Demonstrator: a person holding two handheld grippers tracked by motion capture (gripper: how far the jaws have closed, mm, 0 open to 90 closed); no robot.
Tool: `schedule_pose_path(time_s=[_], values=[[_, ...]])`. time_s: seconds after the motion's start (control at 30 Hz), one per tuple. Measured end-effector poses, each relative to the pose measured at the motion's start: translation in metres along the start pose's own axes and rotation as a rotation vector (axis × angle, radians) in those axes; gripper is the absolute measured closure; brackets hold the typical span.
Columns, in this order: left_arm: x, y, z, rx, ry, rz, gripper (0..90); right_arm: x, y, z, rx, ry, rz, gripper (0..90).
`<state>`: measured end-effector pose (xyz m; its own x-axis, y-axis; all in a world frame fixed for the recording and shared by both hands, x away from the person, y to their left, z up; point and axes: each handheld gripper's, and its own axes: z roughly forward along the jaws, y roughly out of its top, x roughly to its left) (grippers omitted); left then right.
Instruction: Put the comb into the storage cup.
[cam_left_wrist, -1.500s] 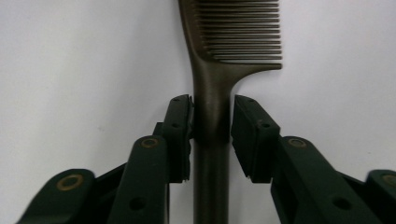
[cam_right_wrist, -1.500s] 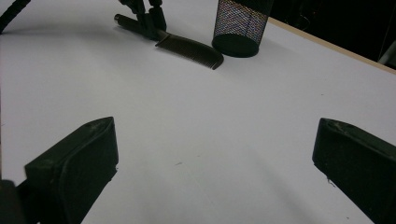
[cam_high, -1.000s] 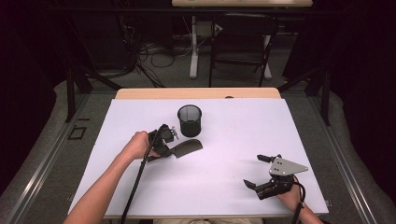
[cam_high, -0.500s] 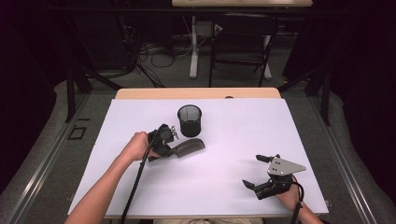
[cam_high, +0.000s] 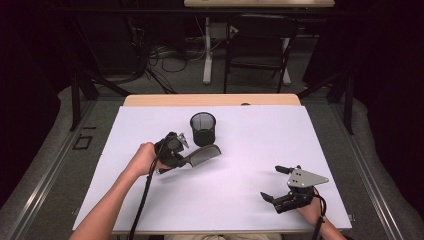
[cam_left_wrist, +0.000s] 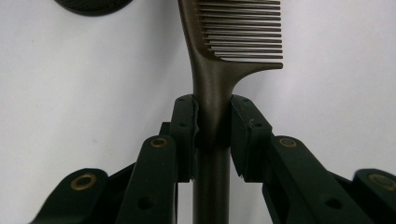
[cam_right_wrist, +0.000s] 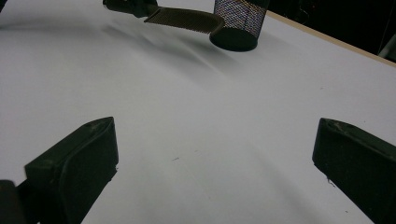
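Broad white table sheet (cam_high: 240, 200) spread beneath everything, bare but for one landmark: the black wire-mesh cylindrical cup (cam_high: 203, 128), standing upright toward the far middle. Judged to be mid-carry: dark brown plastic wide-tooth comb (cam_high: 202, 154) lifted clear of the sheet, just in front of the cup and slightly to its left, toothed end nearest it, a soft shadow beneath. Clamped on the comb's handle by the left gripper (cam_high: 181, 159), jaws pressed tight against both sides. Right gripper (cam_high: 274, 184) parked well apart from the cup, toward the near right corner, jaws spread wide with nothing between. Next move probably calling for more height, then tipping the comb toward upright over the cup's open mouth before letting go; risk of catching the rim if kept this flat. From the left gripper view, the grip itself made plain: pads (cam_left_wrist: 185, 122) biting the handle just below where the comb (cam_left_wrist: 219, 70) widens into teeth. From the right gripper view, instead, the low side angle: the comb (cam_right_wrist: 187, 18) hovering level beside the cup (cam_right_wrist: 239, 21), gap to the sheet visible.
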<state>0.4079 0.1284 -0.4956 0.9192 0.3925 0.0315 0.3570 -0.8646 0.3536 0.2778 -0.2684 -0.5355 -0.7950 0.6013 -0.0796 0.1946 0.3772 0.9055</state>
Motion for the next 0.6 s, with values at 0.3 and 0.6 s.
schedule_pose_path(time_s=[0.3, 0.6], values=[[-0.003, -0.011, -0.008, -0.08, 0.011, -0.041, 72.7, 0.0, 0.0, 0.0, 0.0, -0.005, 0.001, 0.0], [-0.006, -0.024, -0.012, -0.158, 0.035, -0.097, 72.6, 0.0, 0.0, 0.0, 0.003, -0.007, -0.003, 0.0]])
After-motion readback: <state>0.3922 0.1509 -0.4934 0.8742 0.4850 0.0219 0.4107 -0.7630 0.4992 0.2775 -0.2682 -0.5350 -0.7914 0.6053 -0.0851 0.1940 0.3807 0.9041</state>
